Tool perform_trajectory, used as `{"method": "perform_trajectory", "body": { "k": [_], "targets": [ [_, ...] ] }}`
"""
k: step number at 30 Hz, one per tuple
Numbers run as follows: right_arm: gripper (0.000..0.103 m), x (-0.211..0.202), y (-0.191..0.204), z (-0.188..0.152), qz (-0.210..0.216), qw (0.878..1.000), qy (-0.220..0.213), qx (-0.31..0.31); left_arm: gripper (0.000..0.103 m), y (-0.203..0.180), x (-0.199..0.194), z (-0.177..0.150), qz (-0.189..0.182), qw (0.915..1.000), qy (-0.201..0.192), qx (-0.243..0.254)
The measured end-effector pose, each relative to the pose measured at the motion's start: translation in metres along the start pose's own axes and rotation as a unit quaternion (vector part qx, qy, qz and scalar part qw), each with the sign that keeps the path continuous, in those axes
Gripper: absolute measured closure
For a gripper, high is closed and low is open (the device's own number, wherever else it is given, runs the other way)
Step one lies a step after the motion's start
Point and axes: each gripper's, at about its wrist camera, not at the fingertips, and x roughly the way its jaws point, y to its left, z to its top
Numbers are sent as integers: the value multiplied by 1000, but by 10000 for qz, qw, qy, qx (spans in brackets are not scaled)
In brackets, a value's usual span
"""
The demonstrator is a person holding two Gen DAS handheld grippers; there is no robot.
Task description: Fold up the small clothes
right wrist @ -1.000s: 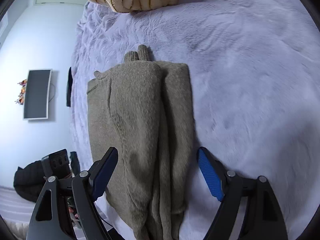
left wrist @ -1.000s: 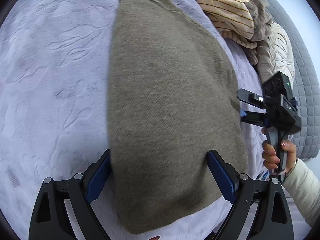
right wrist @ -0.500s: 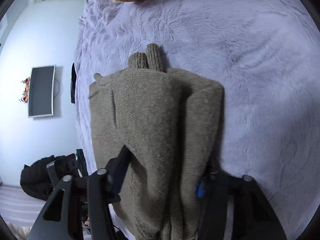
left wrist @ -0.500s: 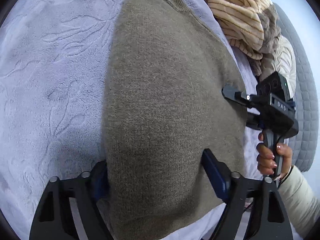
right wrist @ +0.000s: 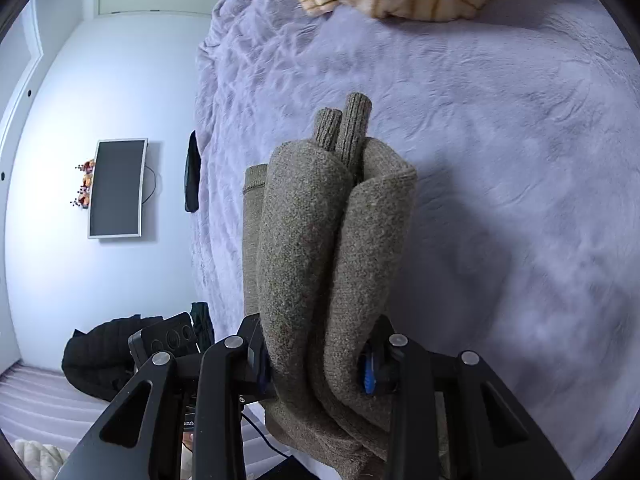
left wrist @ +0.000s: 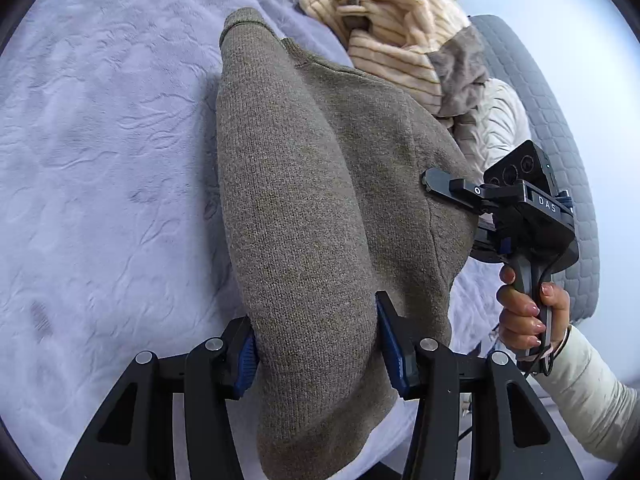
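A grey-brown knitted sweater [left wrist: 320, 200], folded lengthwise, lies along the middle of a bed covered by a lilac blanket [left wrist: 100, 160], its near end raised off the blanket. The left gripper [left wrist: 316, 344] has just been closing and now pinches one bunched near corner between its blue pads. The right gripper [right wrist: 316, 364] has also just been closing and clamps the other near corner, where two ribbed cuffs [right wrist: 344, 128] poke out beyond the folds. A striped cream blanket [left wrist: 392, 40] sits heaped at the bed's far edge.
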Motion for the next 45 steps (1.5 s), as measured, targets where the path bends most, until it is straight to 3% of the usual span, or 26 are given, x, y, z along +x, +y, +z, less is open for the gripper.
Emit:
{"method": "perform_trajectory", "body": {
  "k": [4, 11, 18, 28, 45],
  "targets": [
    [67, 1, 24, -20, 142, 9999, 17, -74, 51, 9, -37, -22, -7, 10000, -91, 18],
    [67, 31, 53, -65, 365, 9991, 206, -79, 51, 33, -83, -60, 338, 9994, -82, -28],
    [67, 69, 66, -98, 492, 9977, 460, -17, 51, 53, -102, -91, 552, 9982, -101, -223],
    [67, 117, 57, -119, 6, 9961, 881, -87, 51, 88, -91, -121, 883, 9954, 68, -372],
    [62, 118, 41, -109, -687, 9951, 705, -4, 50, 91, -80, -118, 1134, 9927, 20, -413]
  ]
}}
